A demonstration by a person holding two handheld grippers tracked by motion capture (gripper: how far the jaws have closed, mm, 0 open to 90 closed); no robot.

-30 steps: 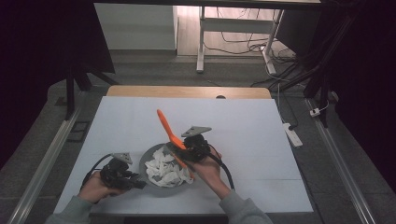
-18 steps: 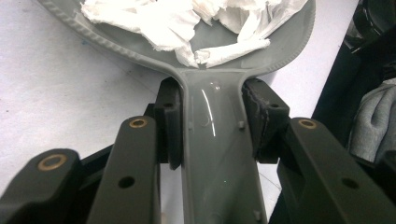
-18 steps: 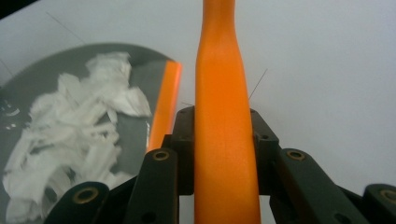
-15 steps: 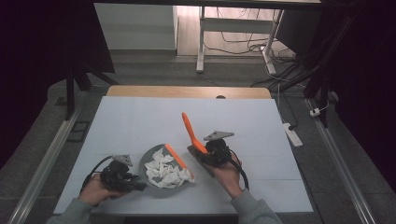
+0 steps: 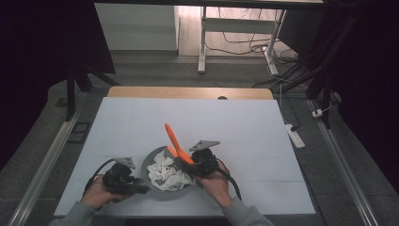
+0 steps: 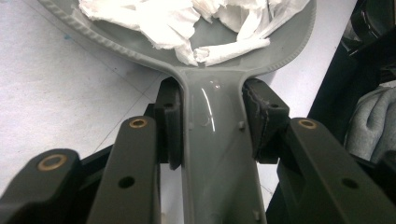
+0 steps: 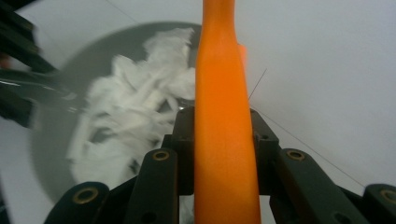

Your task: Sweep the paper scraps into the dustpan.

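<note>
Two grippers are at work near the table's (image 5: 141,122) six o'clock edge in my high view. My left gripper (image 5: 136,187) sits at about seven o'clock, held in the left hand (image 5: 96,194), its jaws pointing toward three o'clock at the grey pan (image 5: 159,193). The pan lies flat on the white surface, heaped with white paper scraps (image 5: 170,173). My right gripper (image 5: 181,165) is at the pan's two o'clock side, in the right hand (image 5: 214,183), and an orange spatula (image 5: 172,139) rises from it, slanting toward eleven o'clock over the pan's rim.

From the left gripper view, I see both jaw pads pressed against the flat grey pan handle (image 6: 217,154), one on each side, closed firmly on it. The handle runs toward twelve o'clock into the pan bowl, where the scraps (image 6: 187,23) lie.

From the right gripper view, the jaws are clamped on the spatula (image 7: 224,116), whose orange shaft runs straight to twelve o'clock between them. The pan (image 7: 51,140) sits at nine to eleven o'clock beyond the jaws, blurred, with the scraps (image 7: 130,107) piled inside. I cannot tell whether the spatula's far end touches them.
</note>
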